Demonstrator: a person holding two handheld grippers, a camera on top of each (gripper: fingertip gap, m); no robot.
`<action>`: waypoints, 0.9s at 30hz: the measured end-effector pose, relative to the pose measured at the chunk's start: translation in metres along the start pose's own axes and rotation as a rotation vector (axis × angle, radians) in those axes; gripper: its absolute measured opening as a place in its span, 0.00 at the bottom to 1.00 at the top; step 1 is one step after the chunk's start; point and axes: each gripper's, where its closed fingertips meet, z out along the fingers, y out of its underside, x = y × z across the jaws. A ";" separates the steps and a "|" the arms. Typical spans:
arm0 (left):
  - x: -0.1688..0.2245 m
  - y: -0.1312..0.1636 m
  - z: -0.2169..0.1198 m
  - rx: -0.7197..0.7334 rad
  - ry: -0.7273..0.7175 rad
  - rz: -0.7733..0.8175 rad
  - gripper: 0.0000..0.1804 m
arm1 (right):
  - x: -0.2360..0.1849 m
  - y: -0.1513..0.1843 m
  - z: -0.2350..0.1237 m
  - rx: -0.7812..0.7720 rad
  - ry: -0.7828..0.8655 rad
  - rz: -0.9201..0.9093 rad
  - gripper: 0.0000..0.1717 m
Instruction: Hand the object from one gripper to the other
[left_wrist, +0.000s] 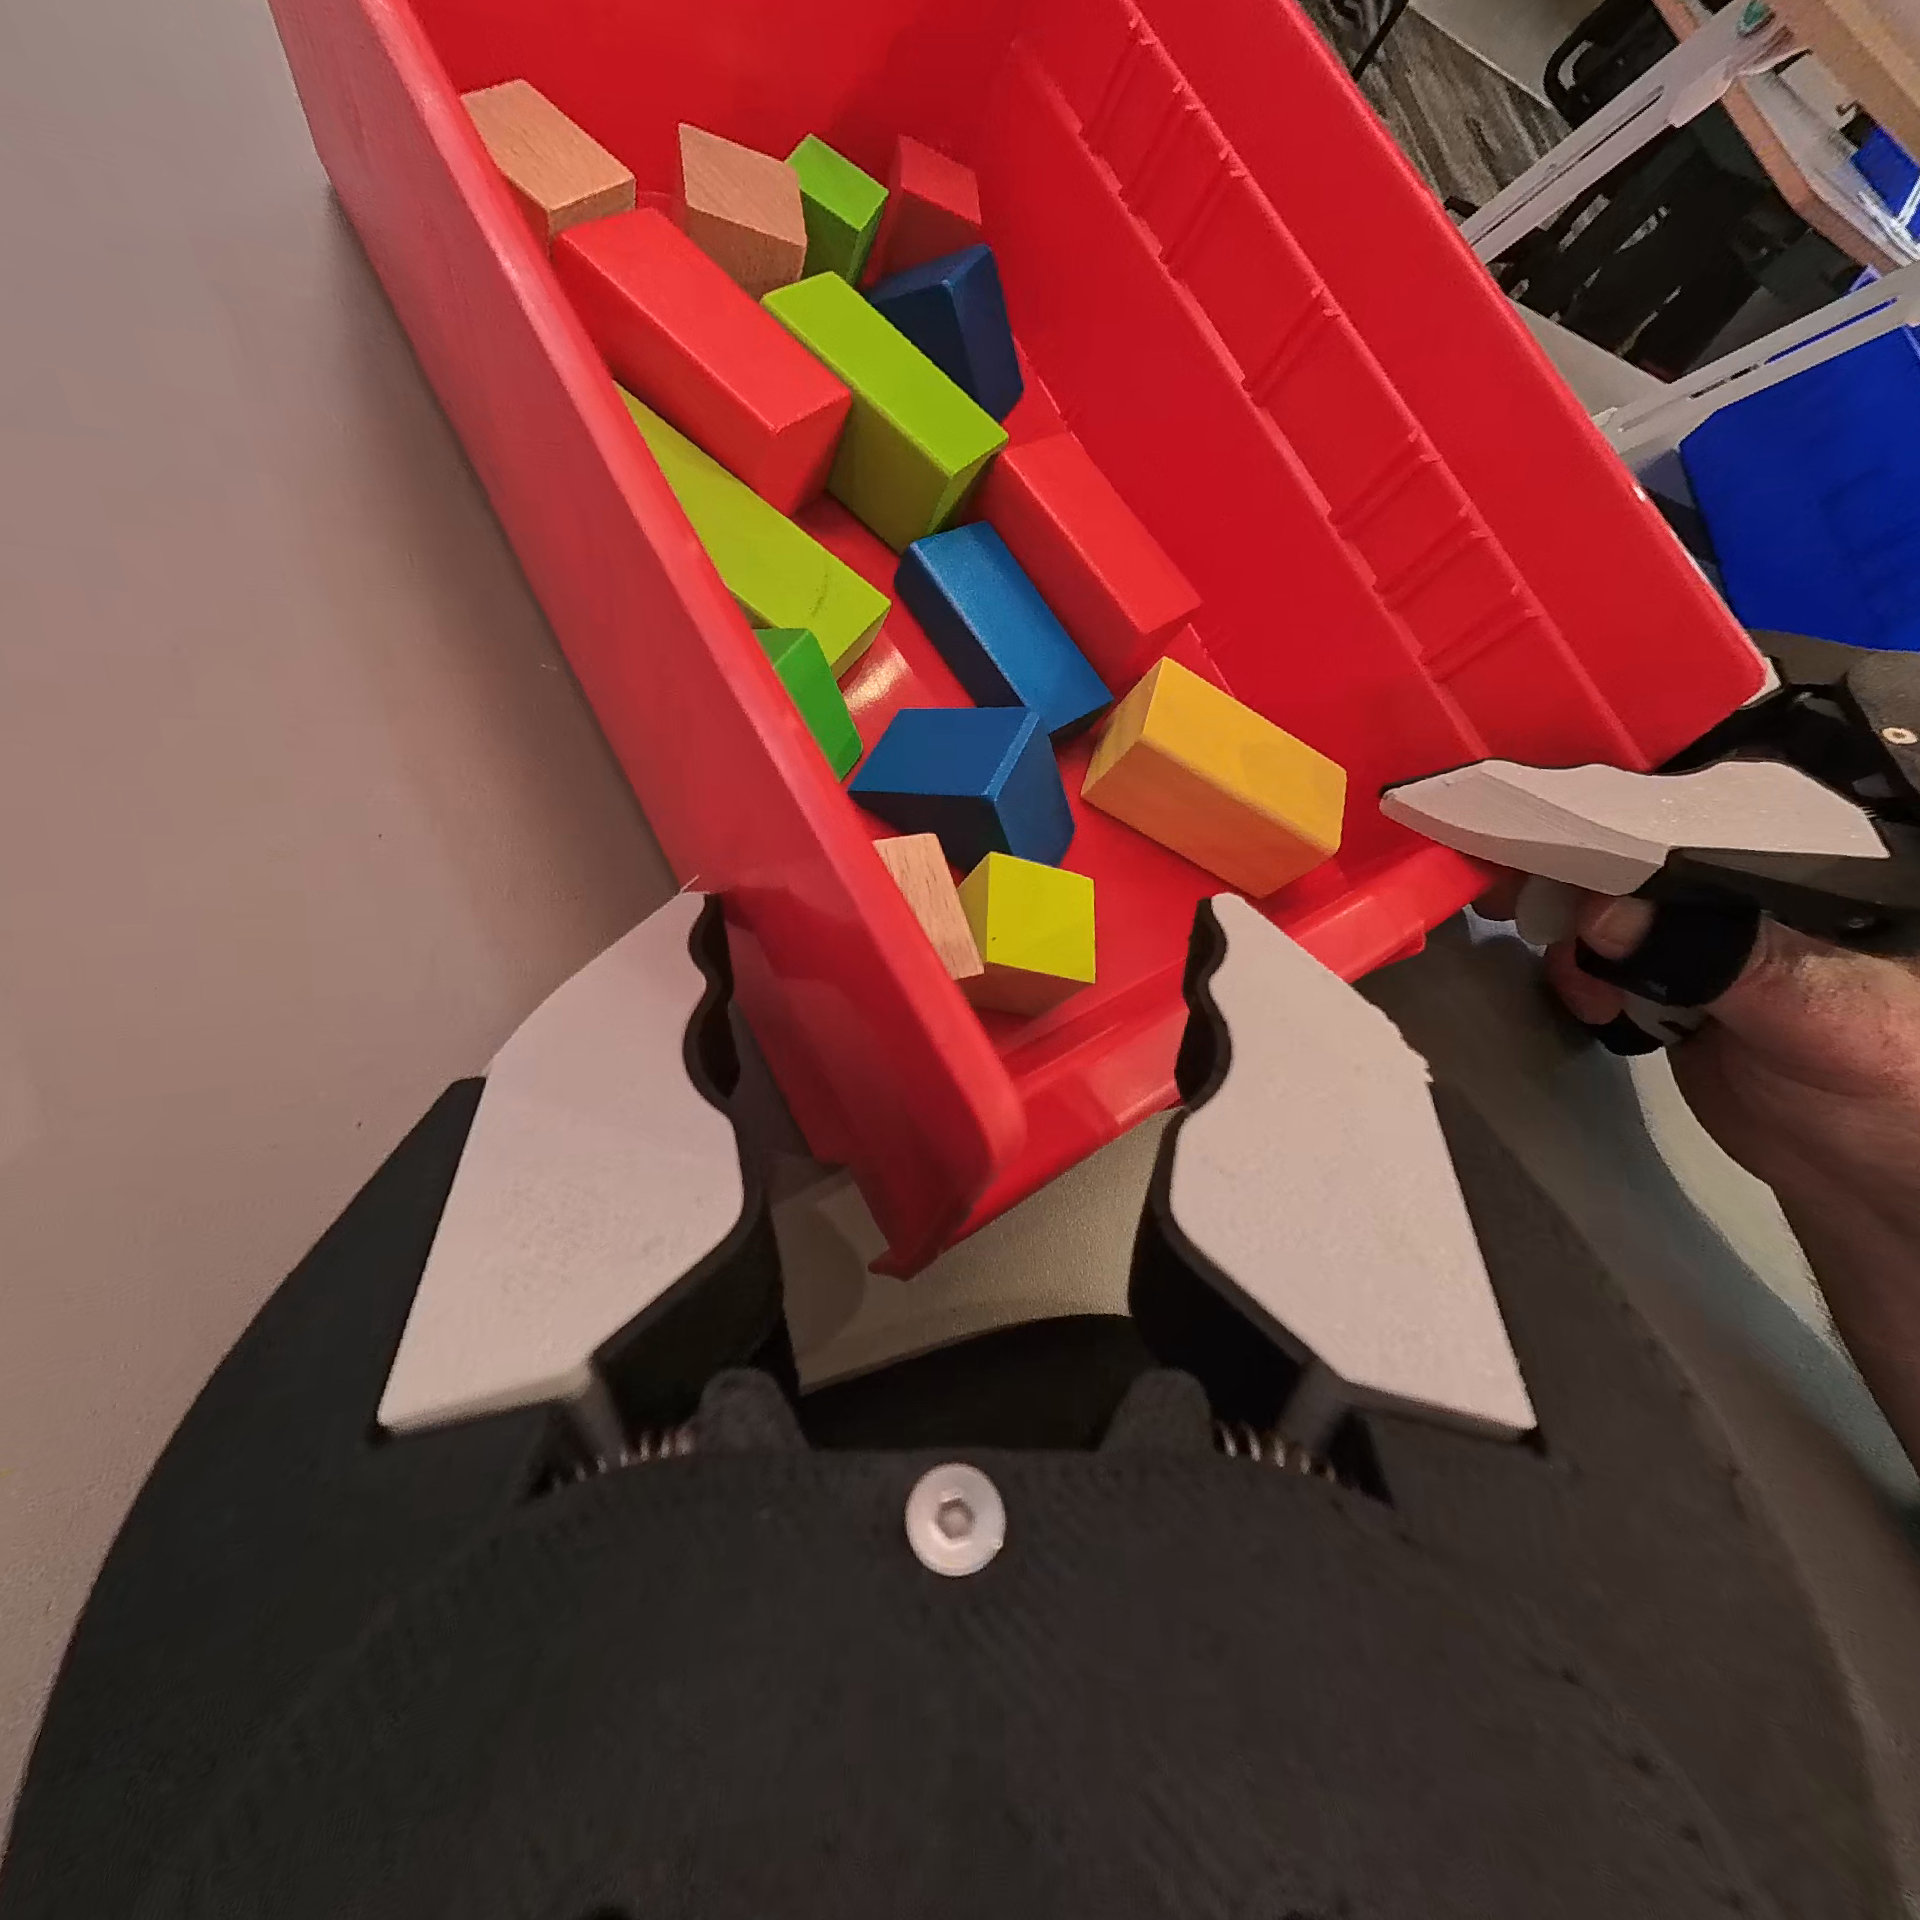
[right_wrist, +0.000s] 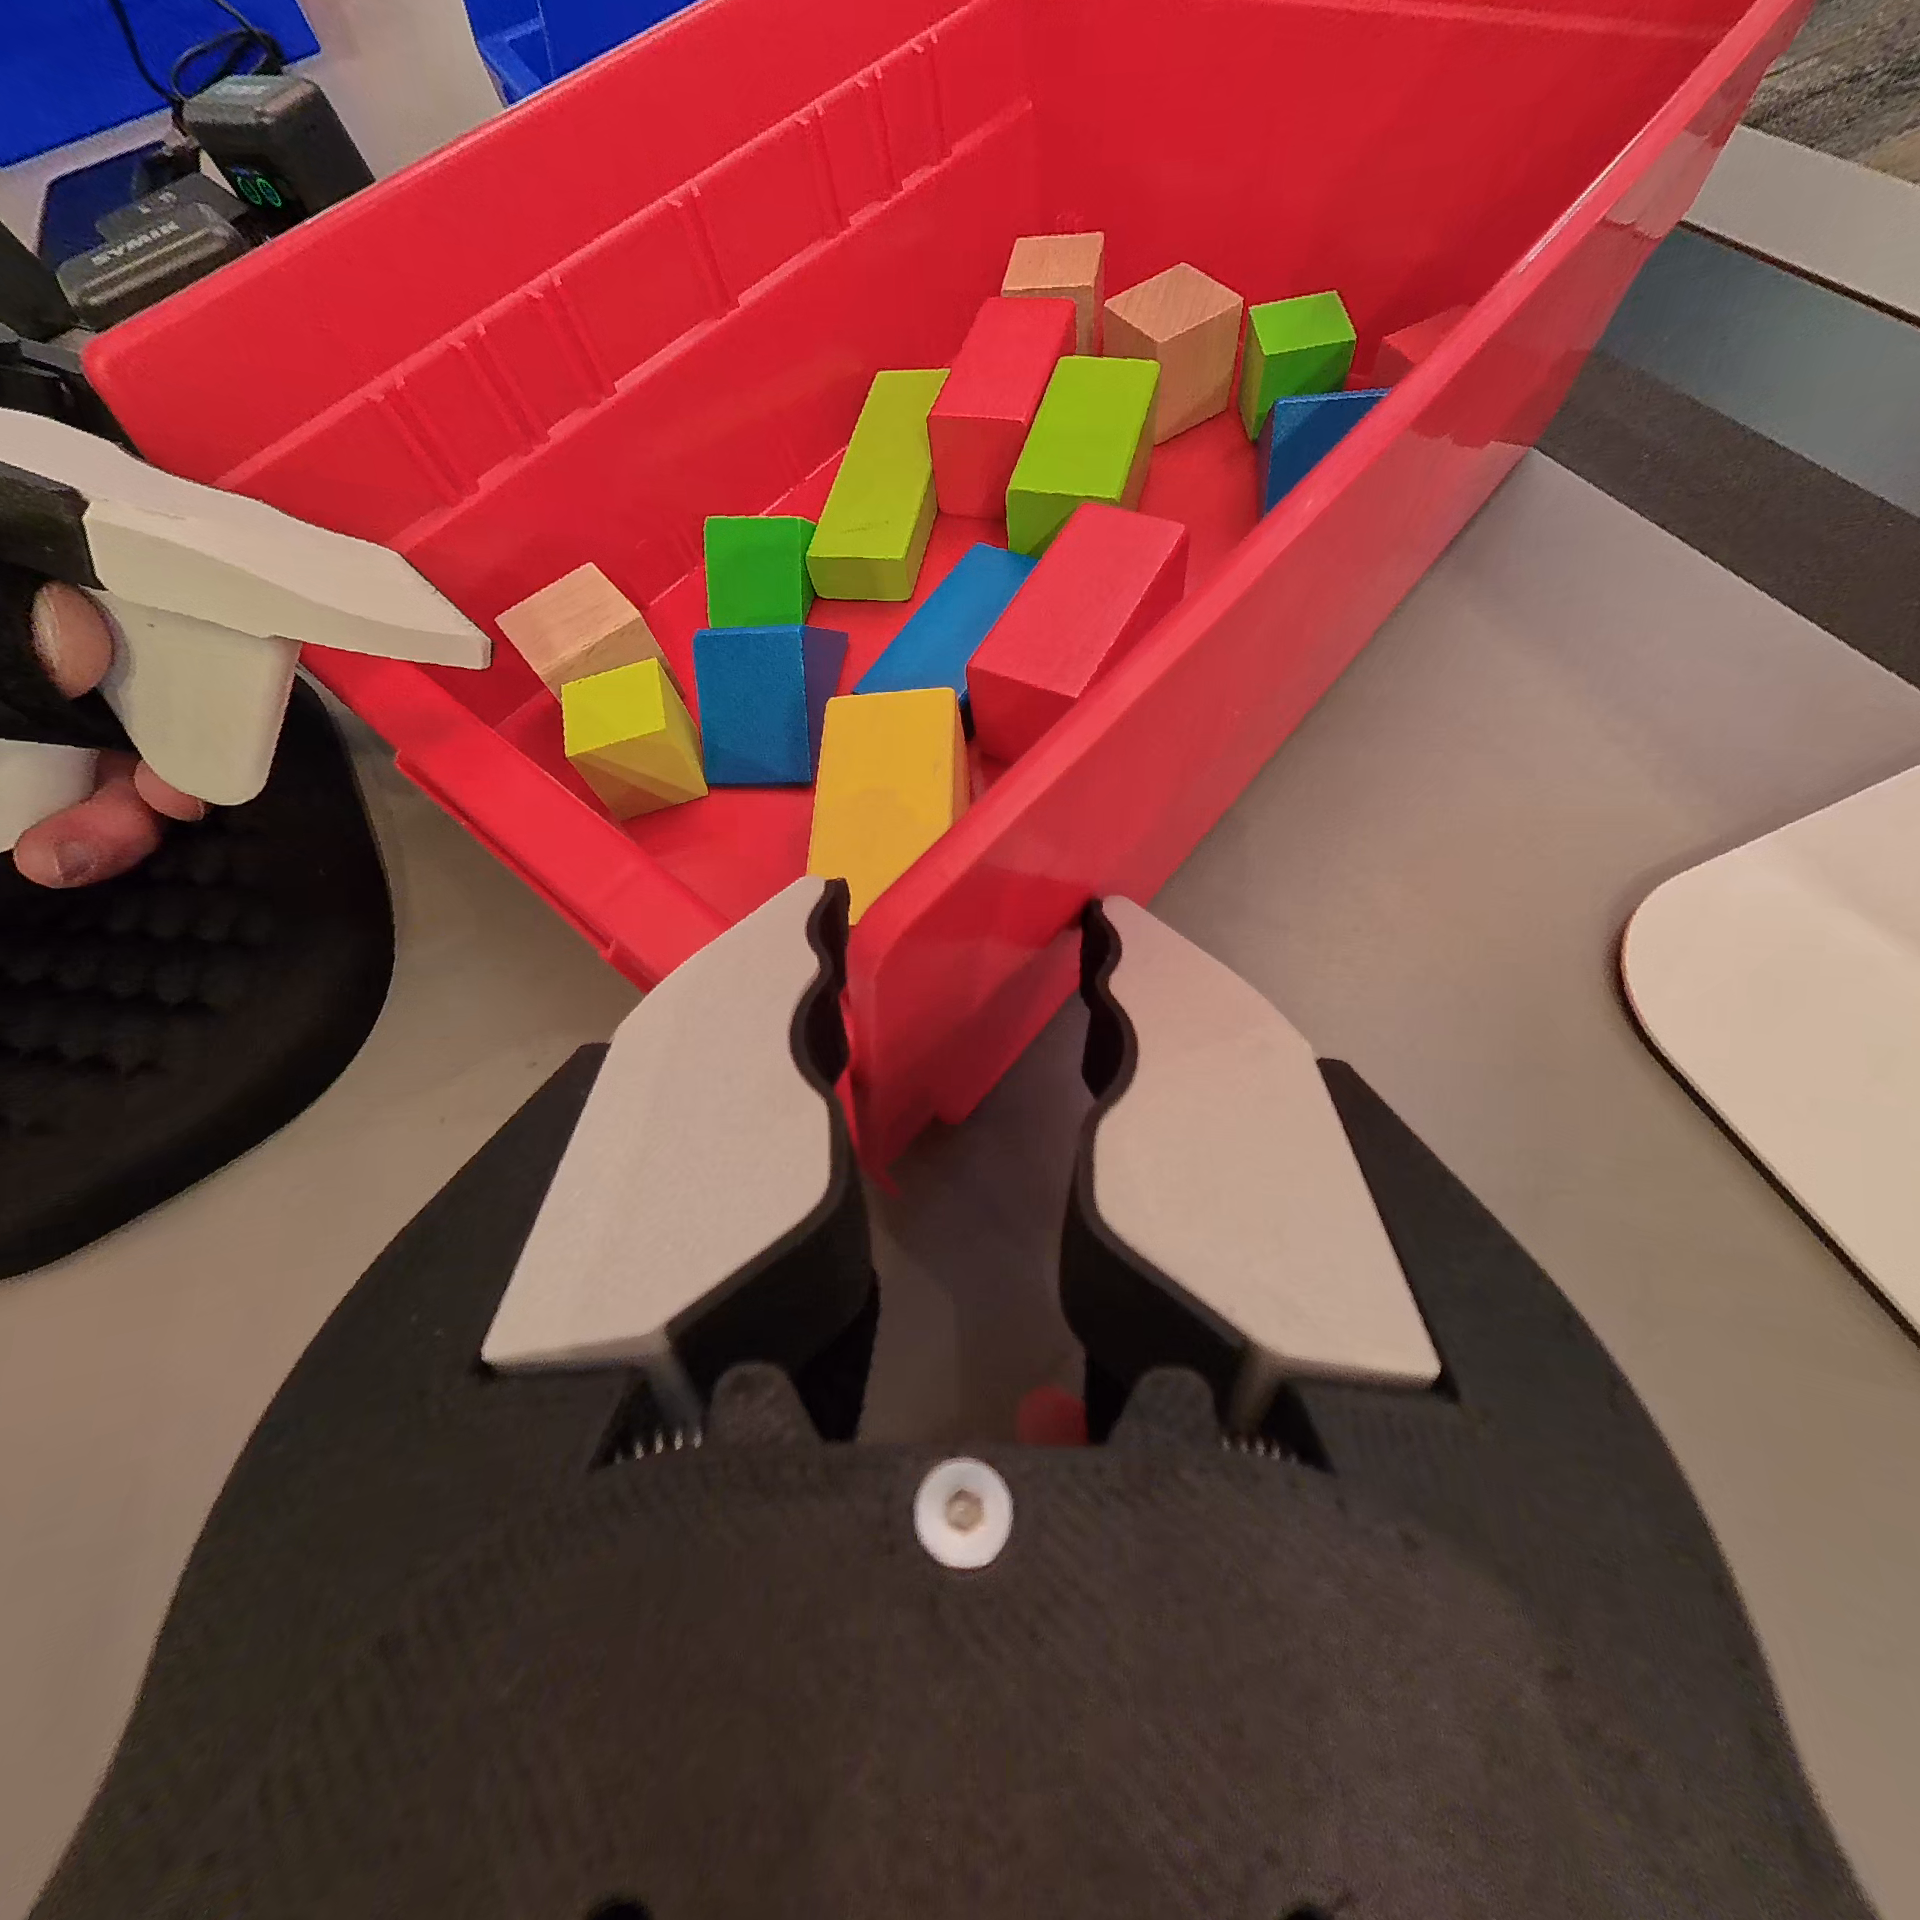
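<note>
The red plastic bin (right_wrist: 1195, 748) wall is pinched at the right gripper (right_wrist: 961, 914); its near corner is straddled by the spread left gripper (left_wrist: 951, 914).

Red plastic bin (right_wrist: 1195, 727), open-topped, ribbed inner wall, tilted with one corner toward me. Loose wooden blocks (right_wrist: 883, 540) inside: red, green, blue, yellow, plain wood. My right fingers (right_wrist: 727, 1039) straddle its side wall at the near corner.
</note>
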 end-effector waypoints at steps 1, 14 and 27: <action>0.000 0.000 0.000 -0.001 -0.001 0.001 0.47 | 0.000 0.000 0.000 0.000 0.000 0.000 0.24; 0.001 0.001 0.002 -0.014 0.005 0.006 0.49 | 0.000 0.000 0.000 0.000 0.000 0.000 0.24; 0.004 0.004 0.005 -0.071 -0.018 0.054 0.55 | -0.003 -0.001 -0.001 -0.048 -0.018 -0.026 0.25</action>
